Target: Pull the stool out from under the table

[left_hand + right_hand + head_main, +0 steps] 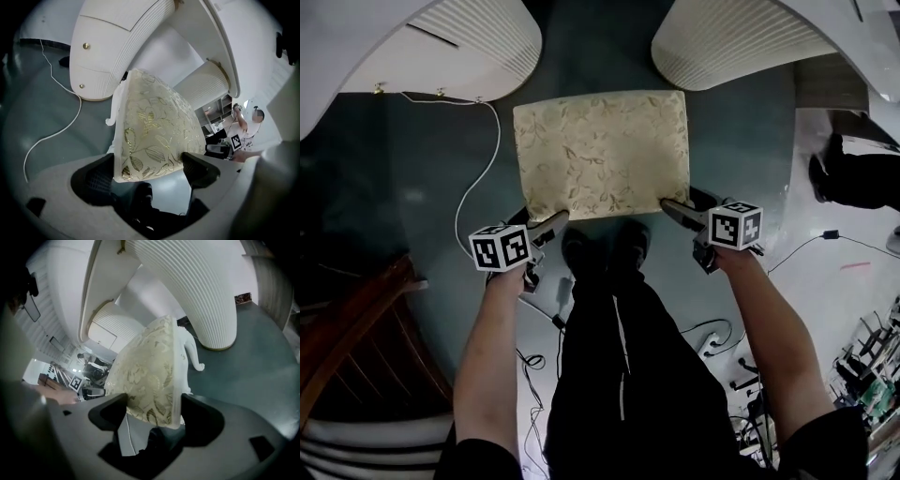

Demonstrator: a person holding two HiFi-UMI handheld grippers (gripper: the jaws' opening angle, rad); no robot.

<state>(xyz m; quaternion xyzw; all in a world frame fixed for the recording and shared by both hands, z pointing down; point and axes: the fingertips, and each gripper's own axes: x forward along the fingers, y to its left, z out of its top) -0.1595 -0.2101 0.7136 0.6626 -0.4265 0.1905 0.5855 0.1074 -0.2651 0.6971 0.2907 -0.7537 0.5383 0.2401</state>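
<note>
The stool (600, 155) has a square cream cushion with a gold leaf pattern and stands on the dark teal floor between two white ribbed table pedestals. My left gripper (551, 225) is shut on the cushion's near left corner, and the cushion (154, 136) fills the gap between its jaws (150, 171). My right gripper (675, 208) is closed on the near right corner, where the cushion edge (150, 371) sits pinched between its wide-set jaws (152, 413). A white stool leg (194, 352) shows below the cushion.
White pedestals stand at the far left (469, 47) and the far right (741, 37). A white cable (478, 178) runs over the floor at the left. A dark wooden chair (356, 347) is at the near left. My shoes (605, 248) stand just behind the stool. Another person (243, 122) stands far off.
</note>
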